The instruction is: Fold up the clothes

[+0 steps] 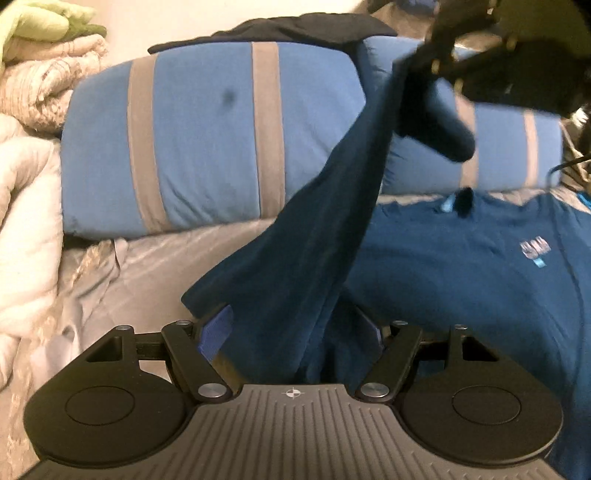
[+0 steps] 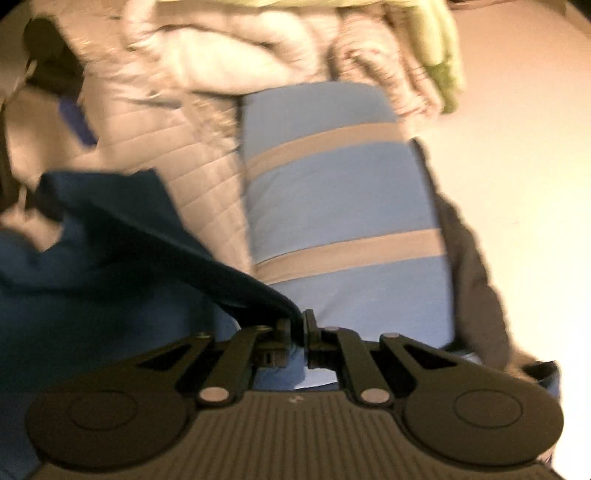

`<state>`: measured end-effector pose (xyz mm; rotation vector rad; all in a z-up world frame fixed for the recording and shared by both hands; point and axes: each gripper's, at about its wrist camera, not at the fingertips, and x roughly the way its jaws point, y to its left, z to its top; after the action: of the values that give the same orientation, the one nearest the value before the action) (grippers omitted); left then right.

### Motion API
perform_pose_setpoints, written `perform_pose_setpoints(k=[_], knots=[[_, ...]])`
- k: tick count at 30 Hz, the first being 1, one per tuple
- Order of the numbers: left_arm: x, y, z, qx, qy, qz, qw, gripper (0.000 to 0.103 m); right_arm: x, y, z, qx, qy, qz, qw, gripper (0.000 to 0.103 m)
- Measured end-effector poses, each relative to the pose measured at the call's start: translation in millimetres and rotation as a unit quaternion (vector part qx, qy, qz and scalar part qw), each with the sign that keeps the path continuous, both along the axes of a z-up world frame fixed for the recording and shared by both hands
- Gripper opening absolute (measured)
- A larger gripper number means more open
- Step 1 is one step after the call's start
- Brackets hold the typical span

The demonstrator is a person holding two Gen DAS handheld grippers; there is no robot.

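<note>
A dark blue T-shirt (image 1: 461, 266) with a small chest logo lies on the grey bed sheet (image 1: 147, 266). One sleeve or edge of it (image 1: 314, 229) is lifted in a taut band. My right gripper (image 1: 436, 62) holds the band's upper end at the top right of the left wrist view. The band's lower end drapes between my left gripper's (image 1: 291, 332) spread fingers, which stand wide apart. In the right wrist view my right gripper (image 2: 297, 332) is shut on the T-shirt fabric (image 2: 129, 240), which trails off to the left.
A blue pillow with grey stripes (image 1: 207, 140) lies behind the shirt, a second one (image 1: 509, 147) to its right. A dark garment (image 1: 303, 26) rests on top of them. Quilted beige bedding (image 1: 33, 177) and a green cloth (image 1: 44, 22) are piled at the left.
</note>
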<state>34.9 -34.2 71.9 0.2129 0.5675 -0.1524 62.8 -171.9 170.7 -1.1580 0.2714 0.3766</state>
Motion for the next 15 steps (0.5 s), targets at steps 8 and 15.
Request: perform_pose_setpoints(k=[8,15], knots=[[23.1,-0.4,-16.7,0.071,0.004,0.056,0.9959,0.073,5.7,-29.3,45.5,0.013,-0.077,-0.059,0.995,0.006],[14.4,-2.4,-25.7,0.107,0.023,-0.011,0.9939,0.078,-0.5,-80.8,27.1,-0.005,-0.041,-0.085,0.996,0.006]])
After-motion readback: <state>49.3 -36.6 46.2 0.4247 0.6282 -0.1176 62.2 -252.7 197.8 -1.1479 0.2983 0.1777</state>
